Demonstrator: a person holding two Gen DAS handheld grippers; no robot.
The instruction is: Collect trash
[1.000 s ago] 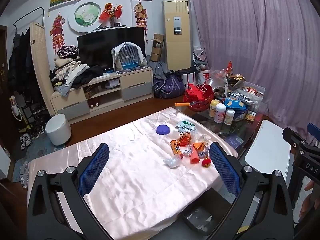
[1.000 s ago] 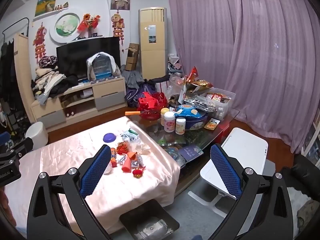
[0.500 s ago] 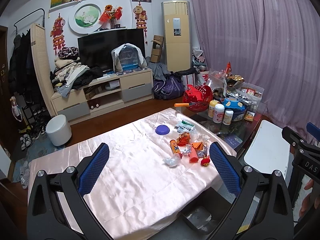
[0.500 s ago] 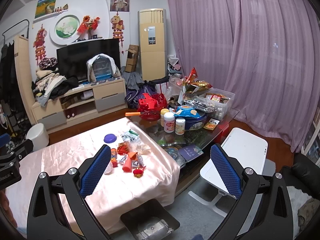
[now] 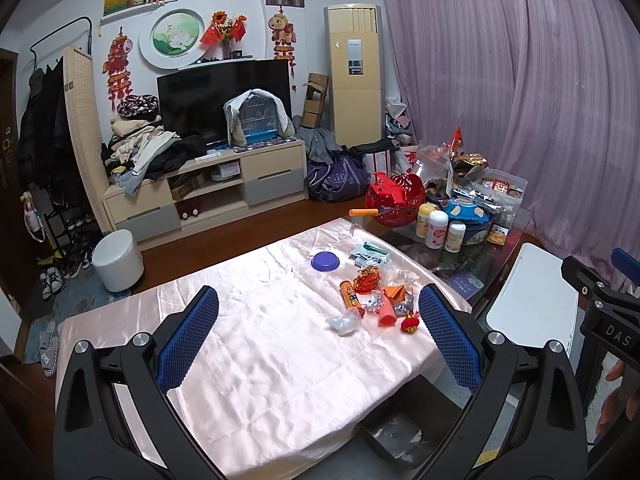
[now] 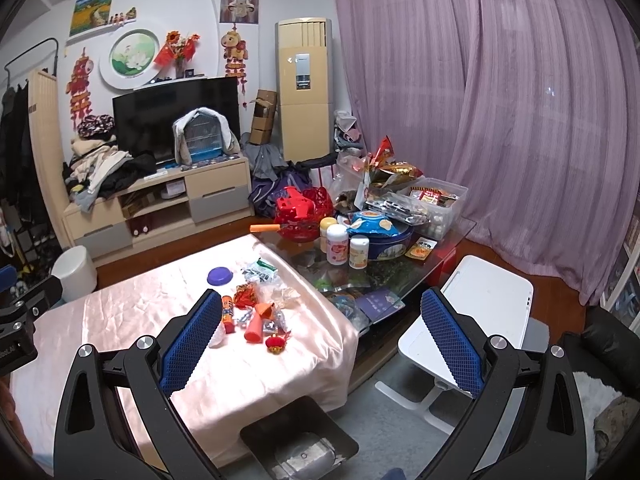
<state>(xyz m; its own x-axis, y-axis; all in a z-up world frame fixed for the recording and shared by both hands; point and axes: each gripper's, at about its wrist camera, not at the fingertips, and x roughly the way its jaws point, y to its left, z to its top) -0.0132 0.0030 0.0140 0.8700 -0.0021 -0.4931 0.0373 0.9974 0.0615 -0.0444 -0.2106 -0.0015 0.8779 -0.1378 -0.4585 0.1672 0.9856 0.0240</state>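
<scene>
Your left gripper (image 5: 318, 328) and right gripper (image 6: 322, 330) hang wide apart and empty above the table (image 5: 256, 360). The trash (image 5: 374, 300) lies on the table's far right part; a purple lid (image 5: 325, 261) sits just beyond it, a black bin (image 6: 298, 440) below the table's near edge.

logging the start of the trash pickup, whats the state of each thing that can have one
left gripper: open, empty, above the table
right gripper: open, empty
black bin: on the floor at the table's near edge, holds a clear wrapper
orange tube: lying flat
purple lid: flat on the cloth, apart from the pile
red lantern charm: lying at the pile's near edge
clear wrapper: crumpled
</scene>
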